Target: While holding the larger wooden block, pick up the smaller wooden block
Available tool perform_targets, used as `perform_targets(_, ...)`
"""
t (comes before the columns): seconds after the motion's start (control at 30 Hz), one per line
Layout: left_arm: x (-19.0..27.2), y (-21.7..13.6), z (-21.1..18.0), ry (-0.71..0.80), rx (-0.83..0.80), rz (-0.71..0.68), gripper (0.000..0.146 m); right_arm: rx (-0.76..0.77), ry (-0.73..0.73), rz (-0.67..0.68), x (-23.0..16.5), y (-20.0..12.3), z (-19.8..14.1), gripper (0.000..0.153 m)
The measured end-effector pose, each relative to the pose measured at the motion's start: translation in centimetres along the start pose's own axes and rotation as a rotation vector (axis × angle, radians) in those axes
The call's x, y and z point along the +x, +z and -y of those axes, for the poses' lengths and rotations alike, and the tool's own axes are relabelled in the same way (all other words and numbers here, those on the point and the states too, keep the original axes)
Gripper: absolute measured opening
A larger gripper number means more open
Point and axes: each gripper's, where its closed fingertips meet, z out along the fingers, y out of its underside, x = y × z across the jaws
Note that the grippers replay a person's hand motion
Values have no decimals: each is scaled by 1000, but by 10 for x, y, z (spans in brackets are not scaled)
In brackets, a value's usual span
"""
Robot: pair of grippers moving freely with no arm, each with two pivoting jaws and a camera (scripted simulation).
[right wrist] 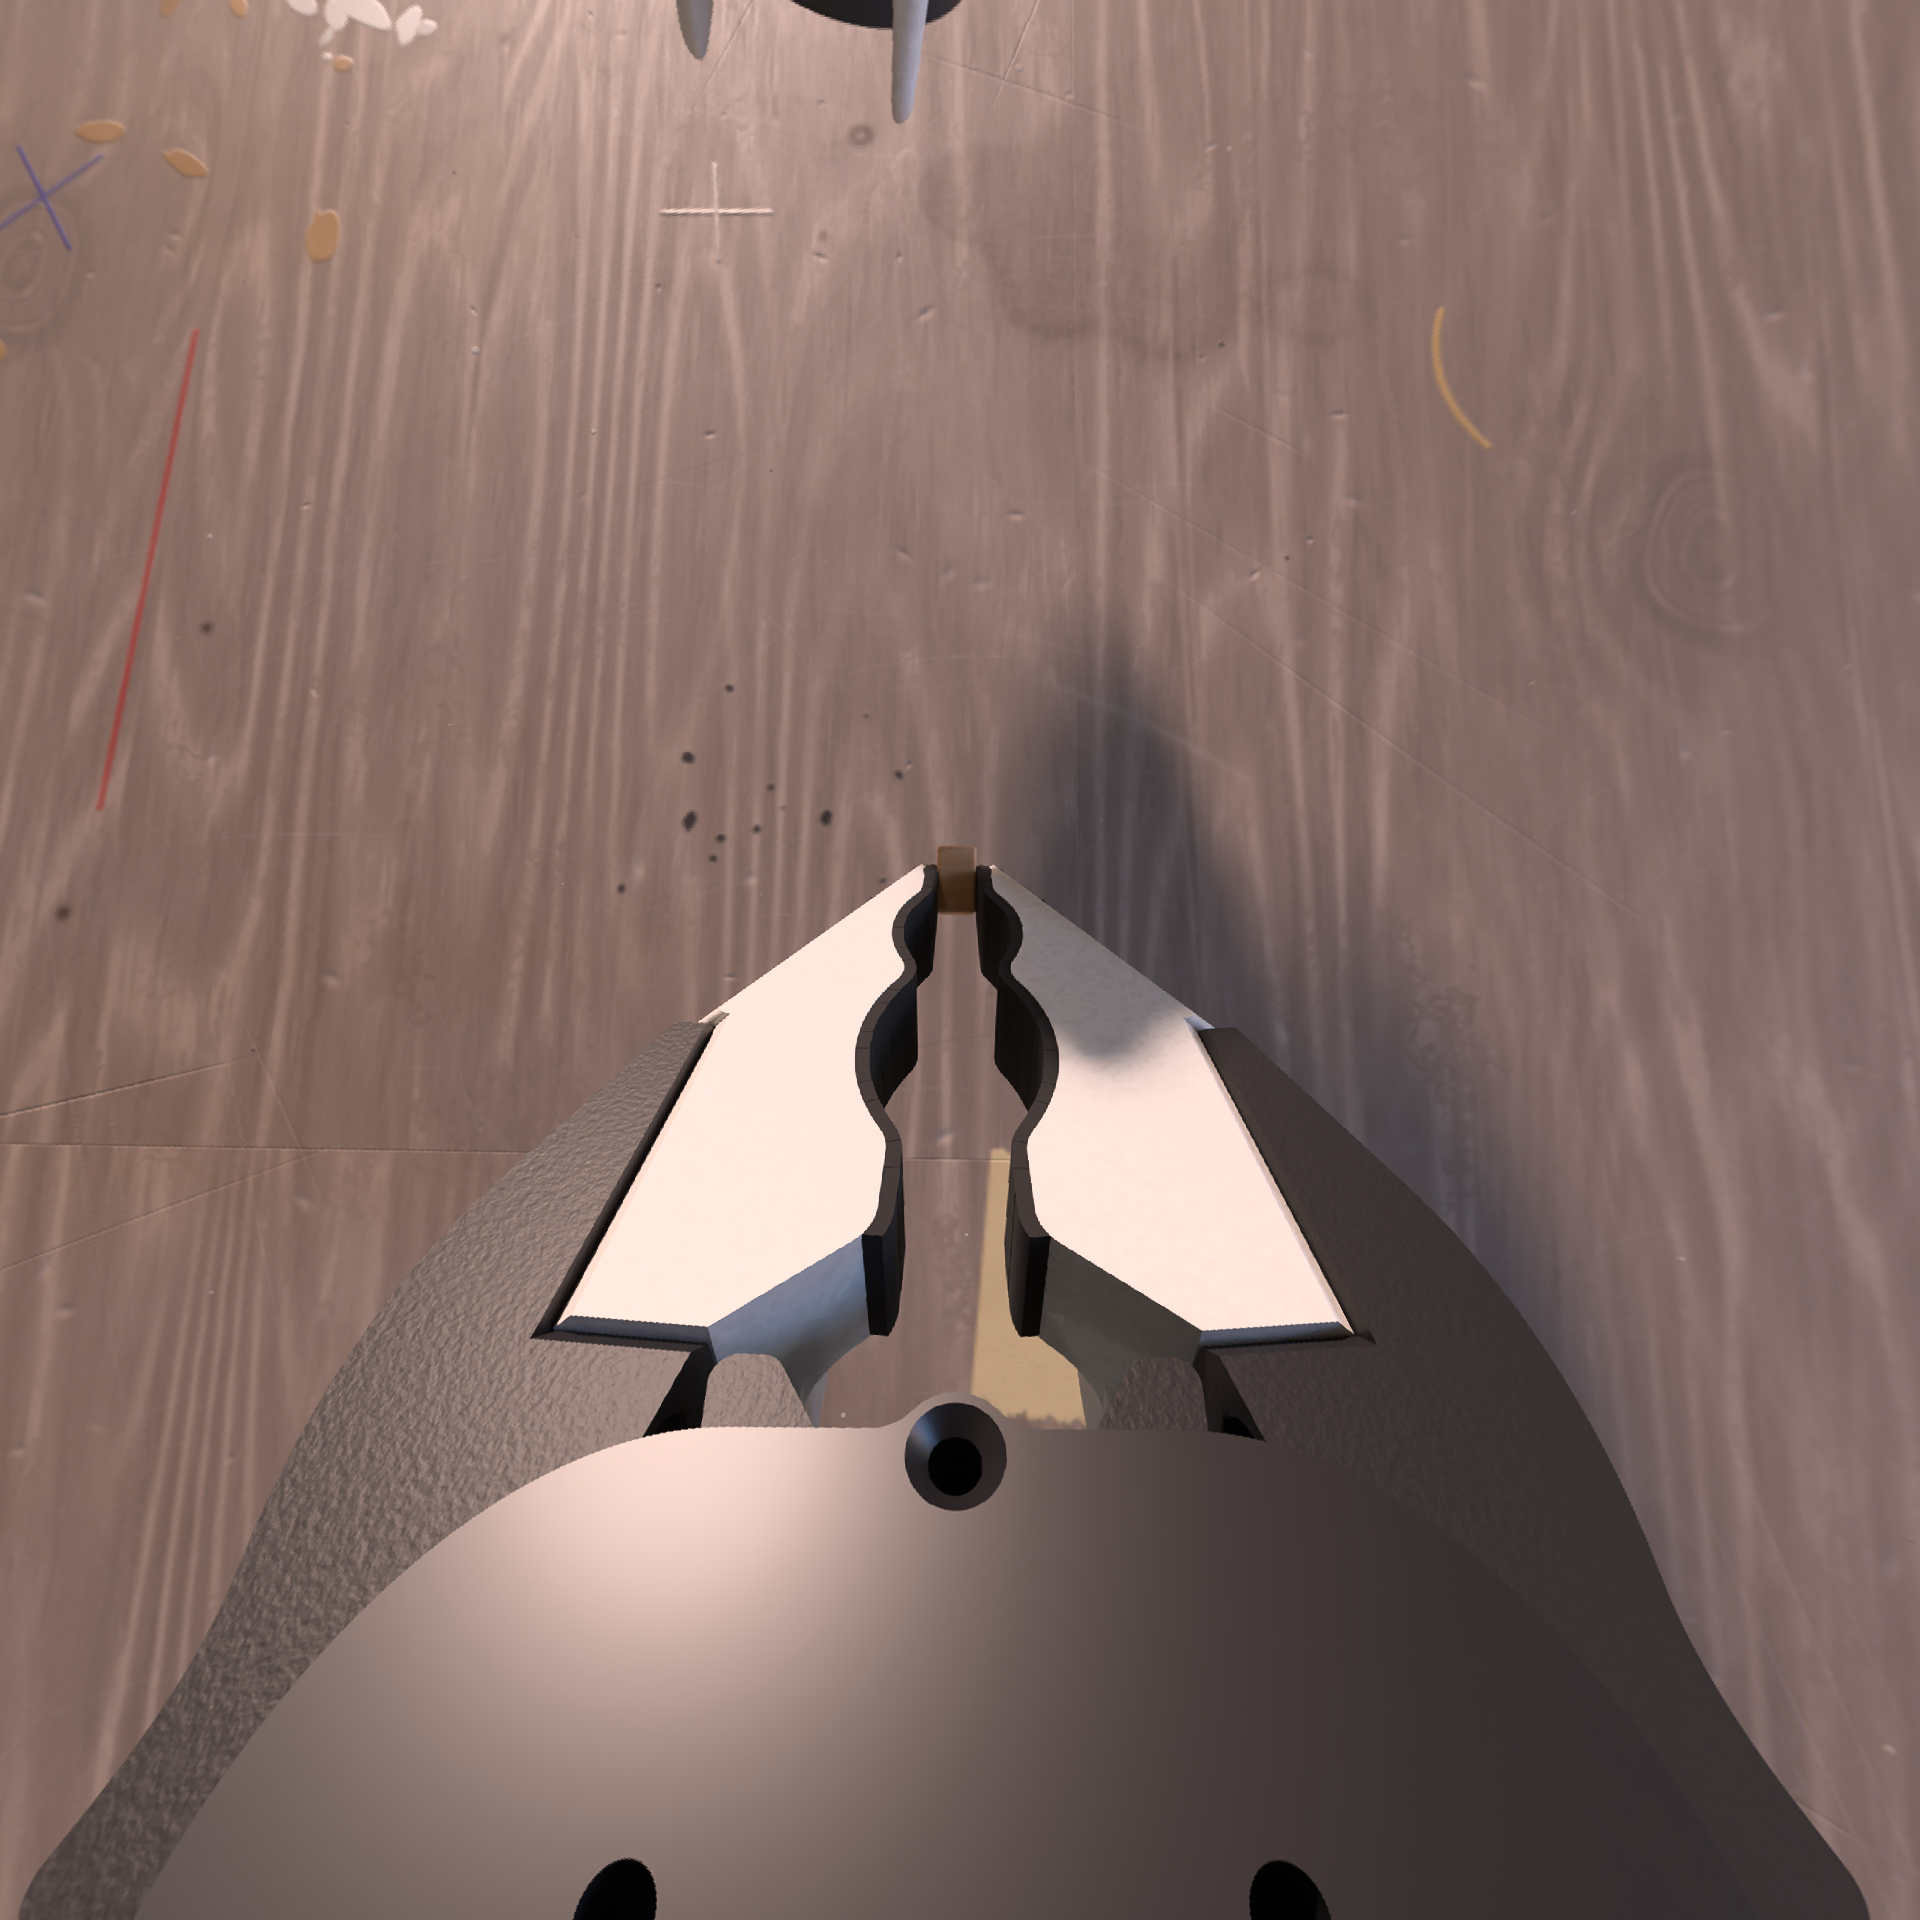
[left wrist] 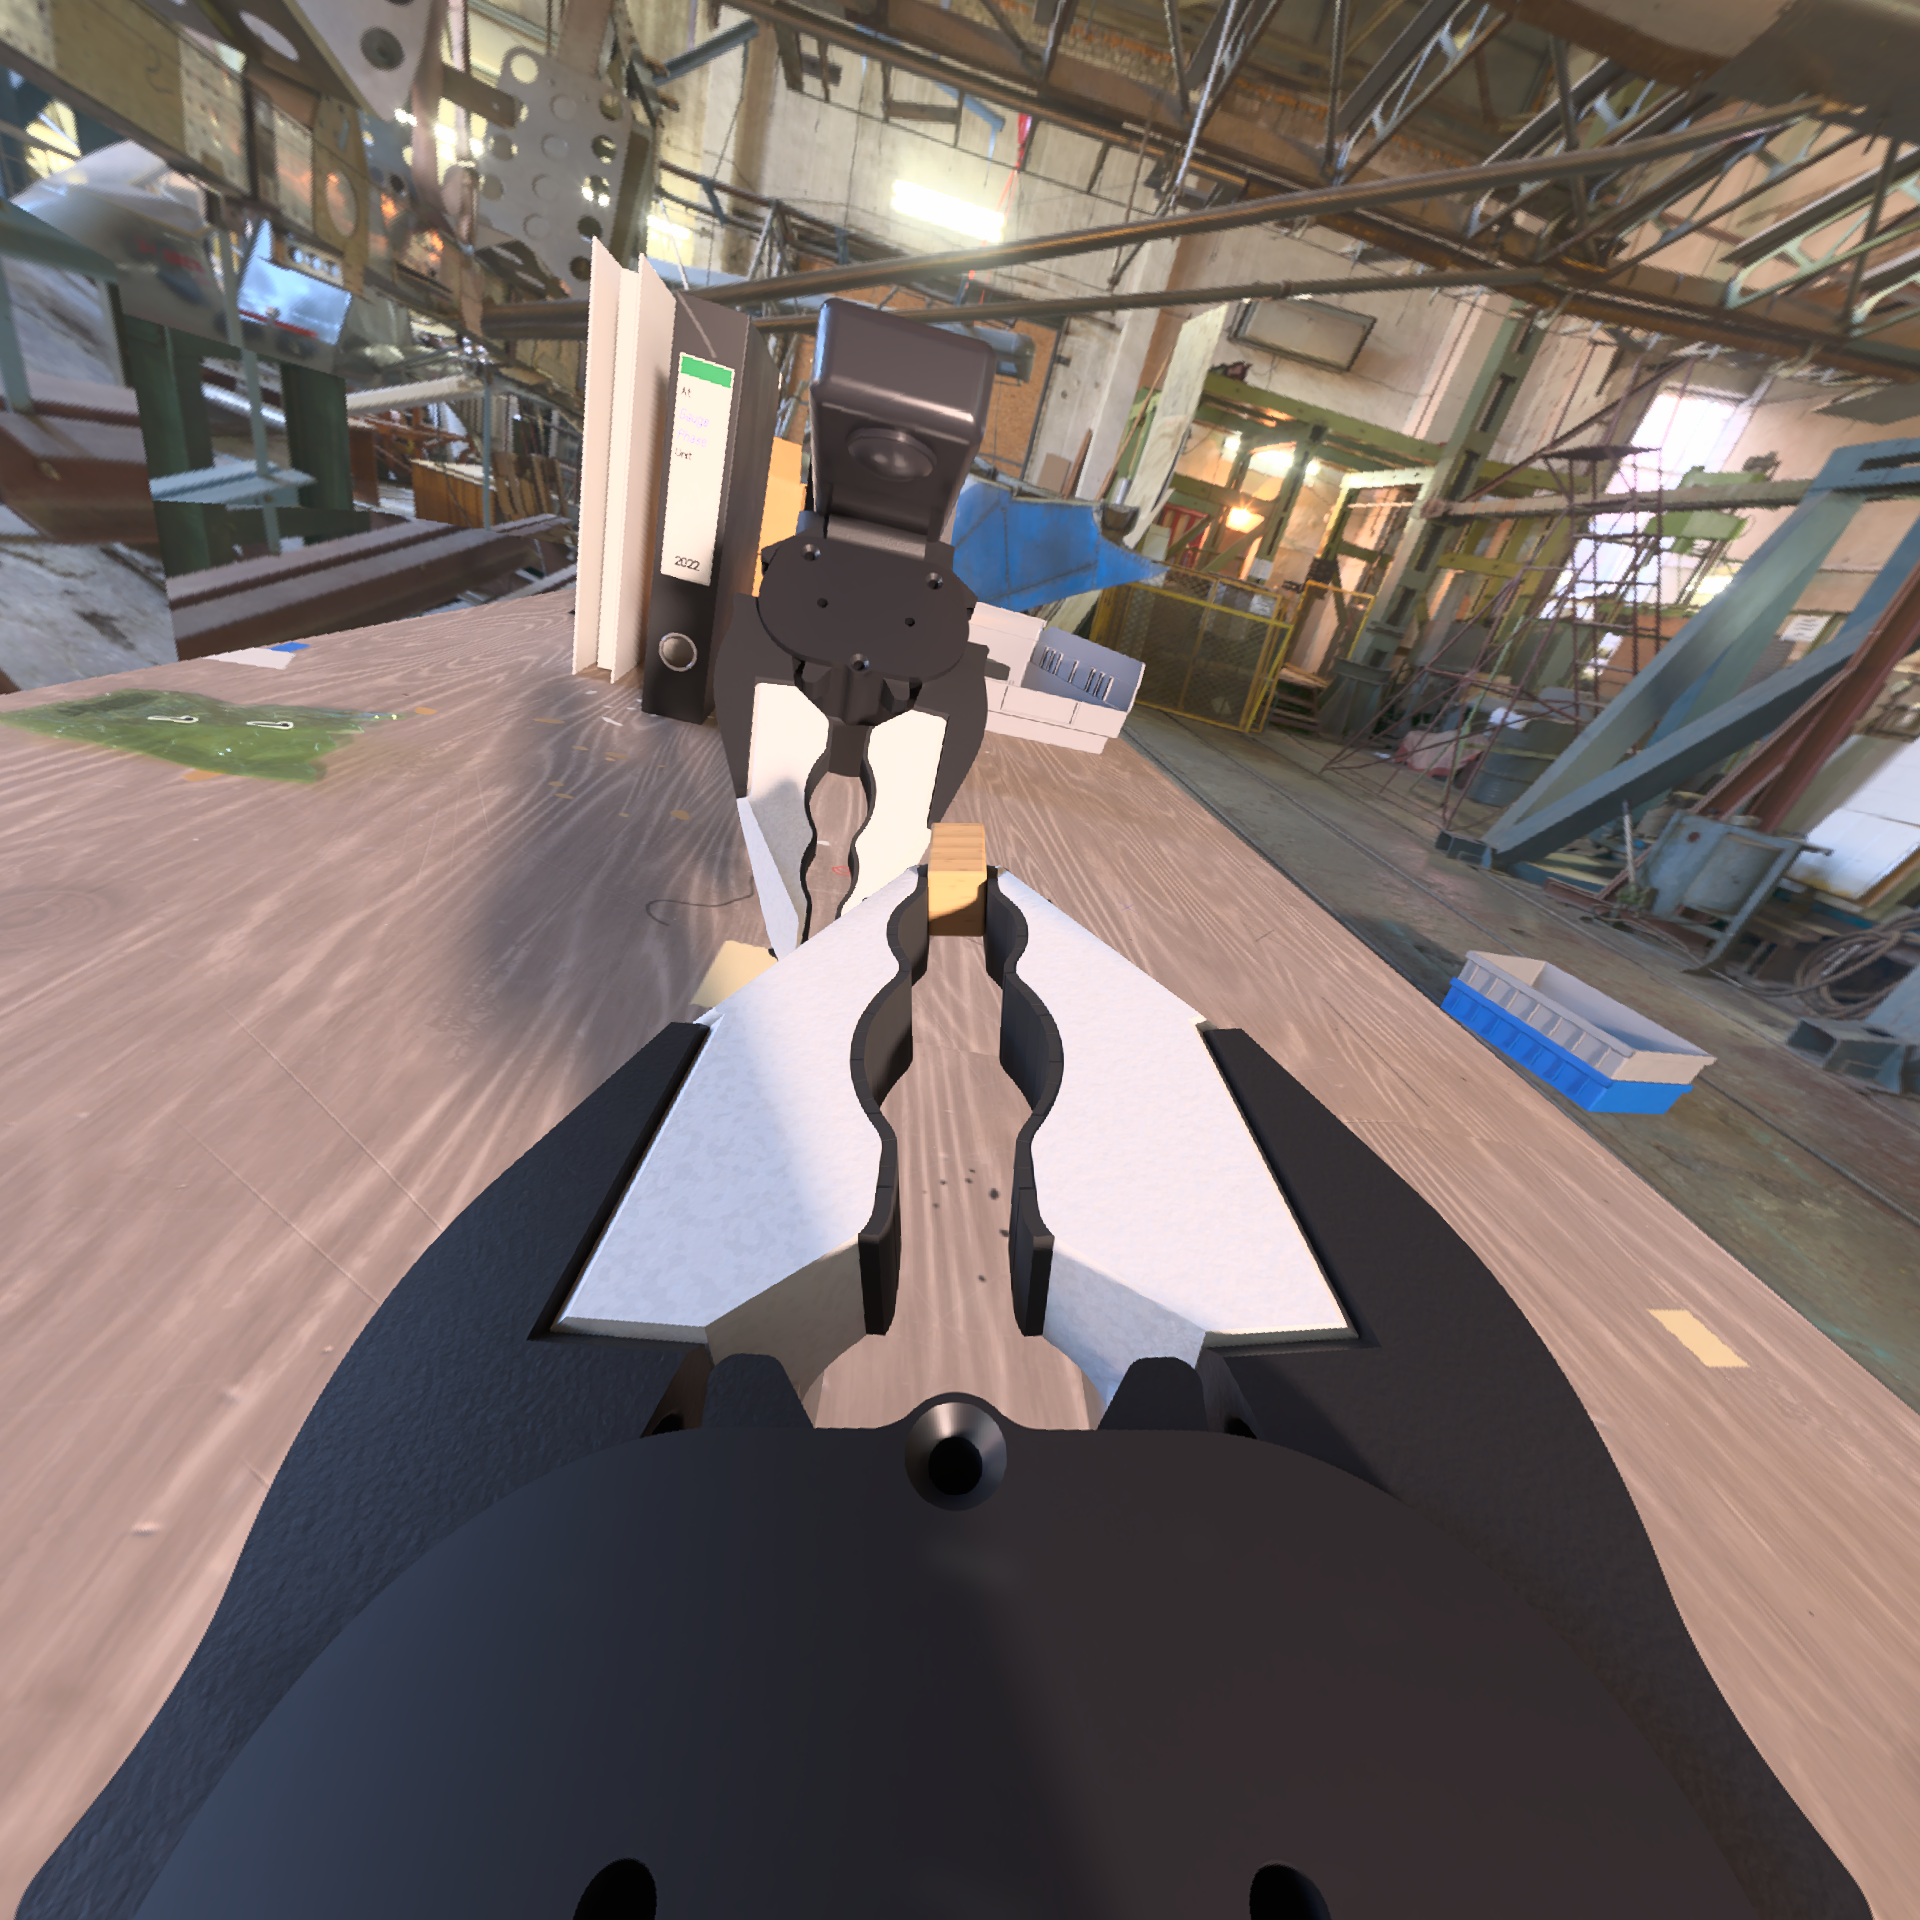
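Two views, one along each of my two tools, above a wood-grain table (left wrist: 364, 1039) in a large industrial hall.

My left tool (left wrist: 956, 883) is clamped at its very tips on the larger wooden block (left wrist: 956, 896), a pale, squarish piece held clear of the table. My right tool (right wrist: 956, 883) points steeply down at the table, with its tips pressed against the smaller wooden block (right wrist: 956, 878), a darker brown piece that only just fills the narrow gap. A soft shadow falls on the table beside that tool, apart from the block, so I judge the small block to be off the surface, though I cannot tell by how much.

At the back of the table stand a black binder (left wrist: 696, 520) and some white folders. A green plastic bag (left wrist: 208, 727) lies to the left, and a blue and white crate (left wrist: 1569, 1029) sits beyond the table's right edge.

I judge the task to be at its closing step, with both blocks gripped and only the lift of the small one left to confirm. The next move calls for raising my right tool straight up without loosening it, since the grip is only at the tips. My left tool should keep its hold steady and stay clear of the right one, which is close in front of it.
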Motion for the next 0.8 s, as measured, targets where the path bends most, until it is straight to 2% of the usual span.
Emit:
perform_targets(0.2, 14, -3, 5, 133, 34, -67, 9, -11, -45, -37, -2, -4, 5, 6)
perform_targets(0.37, 27, -6, 10, 368, 107, -84, 9, -20, -59, -41, -4, -4, 7, 6)
perform_targets(0.57, 37, 2, 7, 838, 30, 81, 9, -23, -57, -42, -4, -6, 7, 7)
perform_targets(0.8, 32, 7, -1, 1179, -65, 242, 9, -28, -54, -29, -5, -3, 6, 7)
